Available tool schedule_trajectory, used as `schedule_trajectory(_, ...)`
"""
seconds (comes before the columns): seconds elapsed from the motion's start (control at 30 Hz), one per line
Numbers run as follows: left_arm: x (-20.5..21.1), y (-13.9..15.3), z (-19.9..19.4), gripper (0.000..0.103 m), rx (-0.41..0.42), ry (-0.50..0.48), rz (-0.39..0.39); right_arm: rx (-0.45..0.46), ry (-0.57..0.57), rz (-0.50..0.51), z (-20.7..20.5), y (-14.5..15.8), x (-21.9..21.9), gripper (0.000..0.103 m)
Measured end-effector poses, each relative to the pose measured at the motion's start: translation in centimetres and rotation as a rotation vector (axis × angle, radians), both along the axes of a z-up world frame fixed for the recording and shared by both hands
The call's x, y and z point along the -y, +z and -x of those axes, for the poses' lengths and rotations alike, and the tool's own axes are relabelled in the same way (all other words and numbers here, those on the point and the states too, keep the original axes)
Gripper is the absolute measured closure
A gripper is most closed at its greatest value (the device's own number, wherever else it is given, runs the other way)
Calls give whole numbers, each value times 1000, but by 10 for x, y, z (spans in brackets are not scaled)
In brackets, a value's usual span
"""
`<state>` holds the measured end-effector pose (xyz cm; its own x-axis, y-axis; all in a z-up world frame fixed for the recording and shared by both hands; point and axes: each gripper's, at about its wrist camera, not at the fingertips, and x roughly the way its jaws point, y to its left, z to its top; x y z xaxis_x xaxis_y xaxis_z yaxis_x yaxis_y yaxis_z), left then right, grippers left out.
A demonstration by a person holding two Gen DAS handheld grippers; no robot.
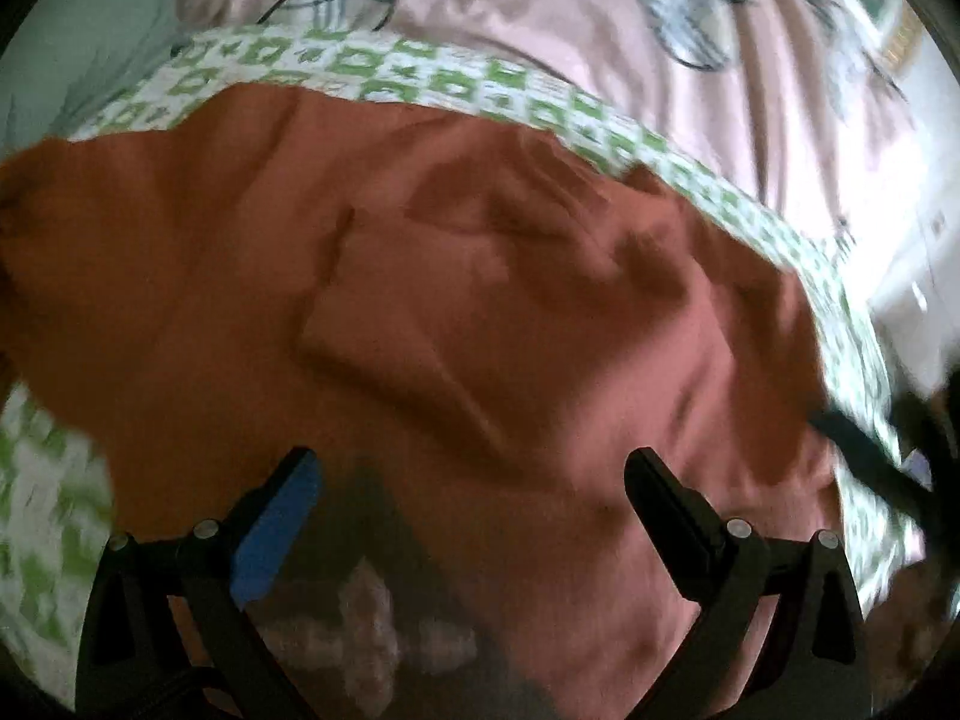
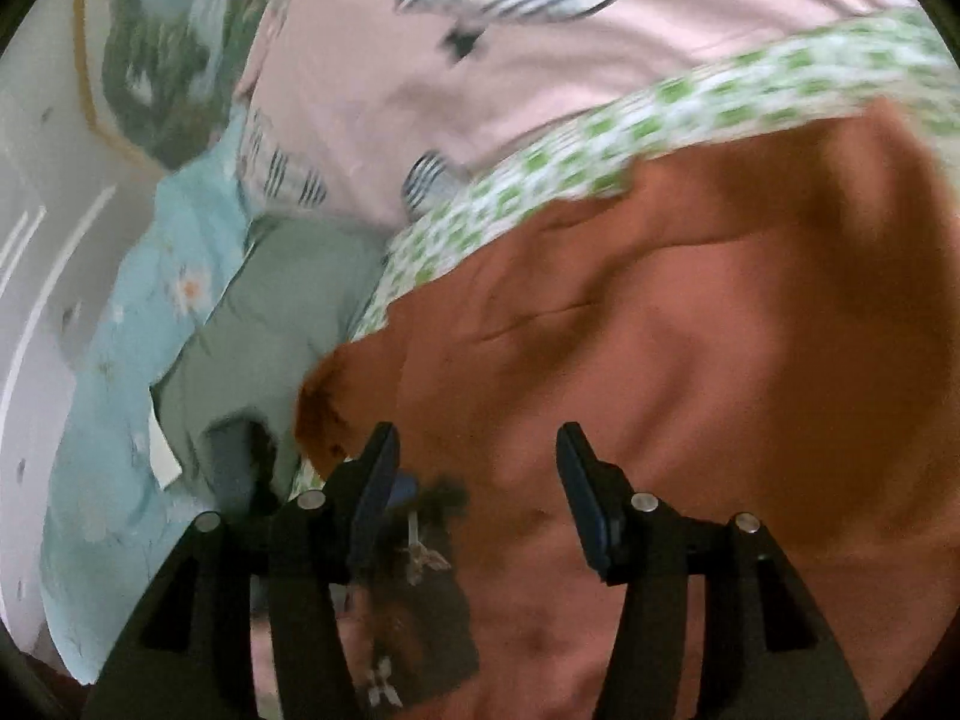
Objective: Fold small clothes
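A rust-orange garment (image 1: 420, 276) lies spread with creases on a green-and-white patterned cloth (image 1: 372, 63). My left gripper (image 1: 468, 468) is open just above the garment's near part, nothing between its fingers. The garment also fills the right wrist view (image 2: 690, 330), lying on the same patterned cloth (image 2: 600, 144). My right gripper (image 2: 477, 450) is open over the garment near its left corner, holding nothing. A dark printed patch (image 2: 414, 600) shows between the fingers low down.
A pink bedcover with plaid and star prints (image 1: 540, 12) lies behind the cloth. A grey-green garment (image 2: 282, 324) and a light blue flowered fabric (image 2: 120, 420) lie left of the orange garment. A dark shape, possibly the other gripper (image 1: 870, 456), shows at the right edge.
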<state>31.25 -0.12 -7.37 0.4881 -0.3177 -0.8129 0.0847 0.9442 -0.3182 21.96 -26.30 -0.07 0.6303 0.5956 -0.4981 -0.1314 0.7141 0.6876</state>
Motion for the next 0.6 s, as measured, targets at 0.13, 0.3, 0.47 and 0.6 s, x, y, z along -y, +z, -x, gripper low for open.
schedule_trajectory(0.13, -18, -12, -31, 17, 14, 77, 117, 7, -119, -1, 34, 1, 40, 47)
schedule_trajectory(0.3, -13, 0, -35, 99, 63, 21, 117, 12, -223, 26, 48, 0, 71, 47)
schedule_trajectory(0.47, -41, 26, -11, 99, 181, 85, 29, -9, -320, 152, 44, 2, 106, 47)
schedule_trajectory(0.6, -51, 16, -17, 99, 130, 87, 47, -75, -325, 243, 7, -8, 119, 47)
